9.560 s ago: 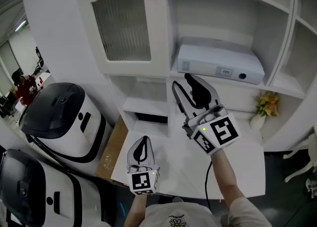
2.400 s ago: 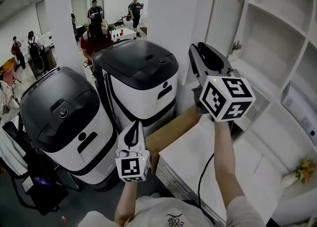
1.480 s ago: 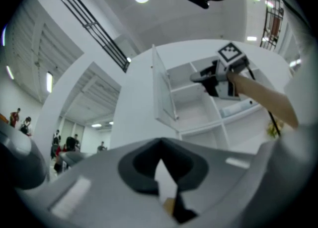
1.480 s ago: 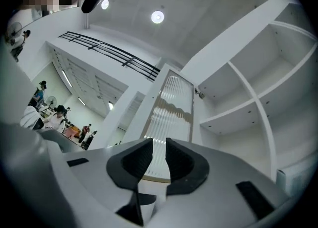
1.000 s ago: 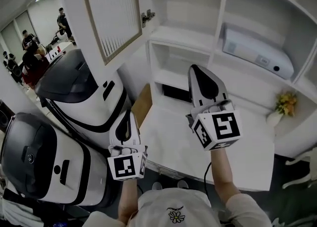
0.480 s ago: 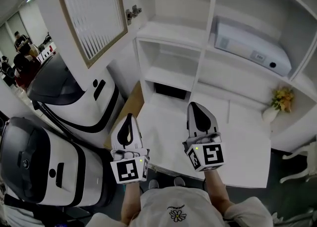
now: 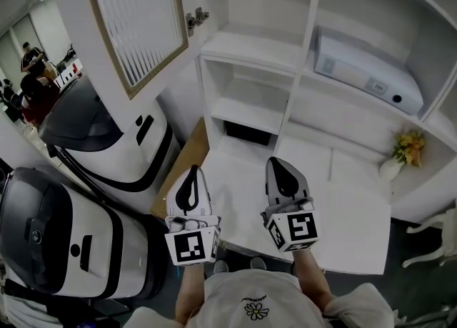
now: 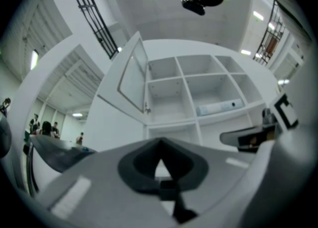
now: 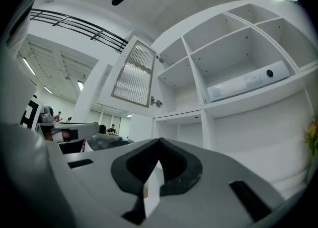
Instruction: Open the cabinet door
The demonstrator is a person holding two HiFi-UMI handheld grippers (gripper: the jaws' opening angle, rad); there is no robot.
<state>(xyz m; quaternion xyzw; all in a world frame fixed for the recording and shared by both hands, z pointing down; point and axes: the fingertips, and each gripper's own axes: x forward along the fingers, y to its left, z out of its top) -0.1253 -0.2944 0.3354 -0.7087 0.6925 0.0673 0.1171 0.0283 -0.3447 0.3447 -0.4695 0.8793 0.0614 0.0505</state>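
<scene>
Left hand-held gripper: I see jaws pressed together, gripping nothing. Right hand-held gripper: jaws closed too, empty. I hold both low over white surface, side by side, noses toward shelf unit. Cabinet door swung wide open, high and left of both, well apart from either; nearer left one.
</scene>
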